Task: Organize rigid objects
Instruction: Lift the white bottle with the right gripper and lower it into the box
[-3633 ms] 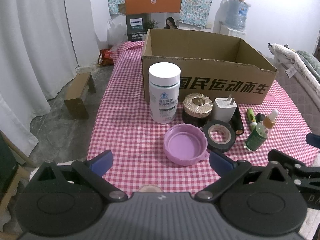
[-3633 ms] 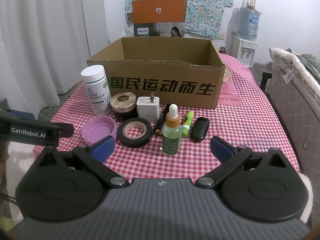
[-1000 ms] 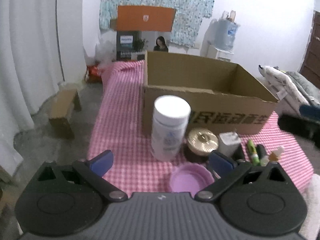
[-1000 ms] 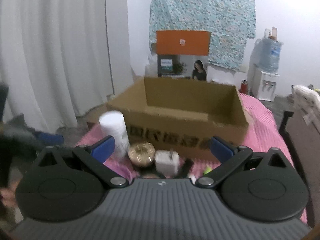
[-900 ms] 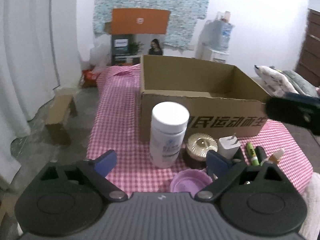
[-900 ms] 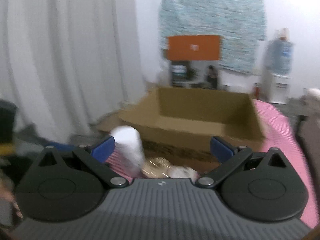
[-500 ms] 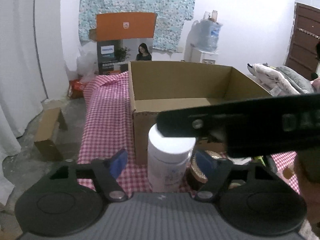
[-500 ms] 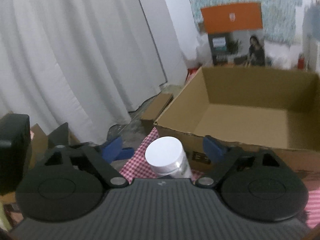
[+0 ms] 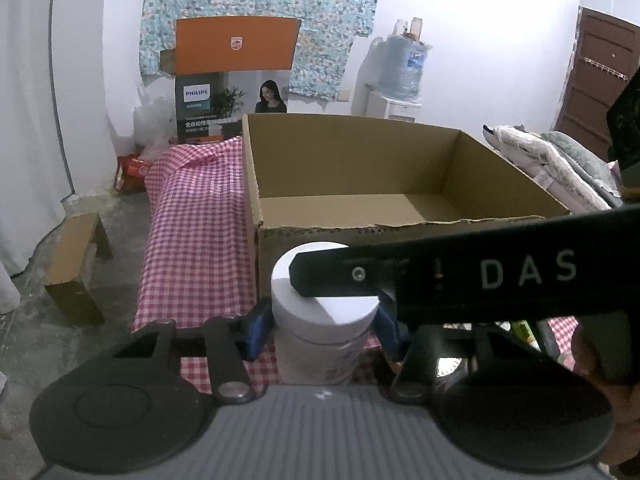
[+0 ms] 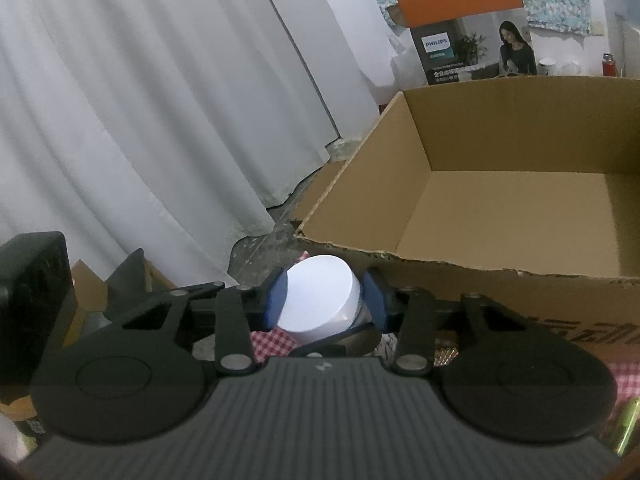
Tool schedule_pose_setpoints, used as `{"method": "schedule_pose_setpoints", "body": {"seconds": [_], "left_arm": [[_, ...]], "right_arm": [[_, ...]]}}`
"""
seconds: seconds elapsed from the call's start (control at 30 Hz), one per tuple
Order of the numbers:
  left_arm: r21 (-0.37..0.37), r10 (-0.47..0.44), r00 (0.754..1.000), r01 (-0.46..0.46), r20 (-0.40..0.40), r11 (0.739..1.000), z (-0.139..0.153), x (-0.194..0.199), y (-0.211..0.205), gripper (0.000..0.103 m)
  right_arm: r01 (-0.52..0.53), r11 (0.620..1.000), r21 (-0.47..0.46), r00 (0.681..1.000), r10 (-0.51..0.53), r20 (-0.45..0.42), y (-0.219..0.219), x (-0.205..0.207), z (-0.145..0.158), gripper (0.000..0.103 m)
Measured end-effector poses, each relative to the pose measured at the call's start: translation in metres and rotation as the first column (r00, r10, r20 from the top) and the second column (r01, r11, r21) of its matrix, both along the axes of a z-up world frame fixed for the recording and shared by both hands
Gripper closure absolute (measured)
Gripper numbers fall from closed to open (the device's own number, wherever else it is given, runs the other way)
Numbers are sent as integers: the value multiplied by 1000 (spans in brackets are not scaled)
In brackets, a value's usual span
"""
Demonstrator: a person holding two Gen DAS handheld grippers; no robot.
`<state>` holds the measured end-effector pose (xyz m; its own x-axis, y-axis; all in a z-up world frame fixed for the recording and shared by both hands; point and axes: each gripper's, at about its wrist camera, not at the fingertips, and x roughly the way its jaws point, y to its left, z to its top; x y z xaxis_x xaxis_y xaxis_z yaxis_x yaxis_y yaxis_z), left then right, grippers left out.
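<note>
A white pill bottle (image 9: 320,344) with a white cap (image 10: 320,300) stands on the pink checked tablecloth (image 9: 196,216) just in front of the open cardboard box (image 9: 400,184). My left gripper (image 9: 322,326) is shut on the bottle's body just below the cap. My right gripper (image 10: 324,300) is shut on the cap from above and at an angle. Its black arm (image 9: 480,276) crosses the left wrist view over the bottle. The box (image 10: 520,208) is empty inside.
A gold-lidded jar (image 10: 444,350) and a green tube (image 9: 524,328) show partly behind the grippers. A Philips carton (image 9: 232,80) stands beyond the table. White curtains (image 10: 140,120) hang at the left, with a small cardboard stool (image 9: 76,256) on the floor.
Both grippers have closed in on the white bottle: the left shut on its body, the right swung left and shut on its cap. Earlier both were open and back from the objects.
</note>
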<state>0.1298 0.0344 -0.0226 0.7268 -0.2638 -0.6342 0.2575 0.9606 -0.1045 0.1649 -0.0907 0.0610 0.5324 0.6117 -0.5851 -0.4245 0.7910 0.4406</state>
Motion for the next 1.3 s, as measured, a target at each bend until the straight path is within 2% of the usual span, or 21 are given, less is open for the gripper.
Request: {"method": "schedule_pose_setpoints", "body": {"seconds": [0.1,0.23,0.43,0.57,0.7,0.83,0.9,1.0,1.3], "left_arm": [[7,9,1000,-9,6,1000,7,-8,1,49],[14,24,999,-25,39,1000,29,-27,5,49],[-3,45,993,-45,107,999,83,-48,13,49],[17,23,990,-26,139,1000,121,-38,7,49],[41,-25,991,20,131,999,141,-7,-5,49],[72,-53,995,47,81,996,140,34,-19,49],[78,-65,997,62,46,995,135,61,-24,49],[46,-64,998,65,-25,997,120,104,-26,49],[172,-31,992,51,-121,984,71,189,-48,49]], "right_arm": [[-3,1000,-1,1000,3,-2,0,-1,4,69],[-30,999,15,999,29,26,2,-14,23,70],[-78,996,47,986,70,152,3,-42,69,70],[-91,993,80,968,70,239,-5,-43,106,70],[-76,990,118,968,45,246,-26,-24,130,69],[-51,985,164,983,21,181,-48,15,139,69],[-37,977,209,994,15,107,-60,42,134,69],[-1,967,254,1000,2,-6,-77,83,121,69],[113,957,266,971,-50,-232,-94,172,61,69]]}}
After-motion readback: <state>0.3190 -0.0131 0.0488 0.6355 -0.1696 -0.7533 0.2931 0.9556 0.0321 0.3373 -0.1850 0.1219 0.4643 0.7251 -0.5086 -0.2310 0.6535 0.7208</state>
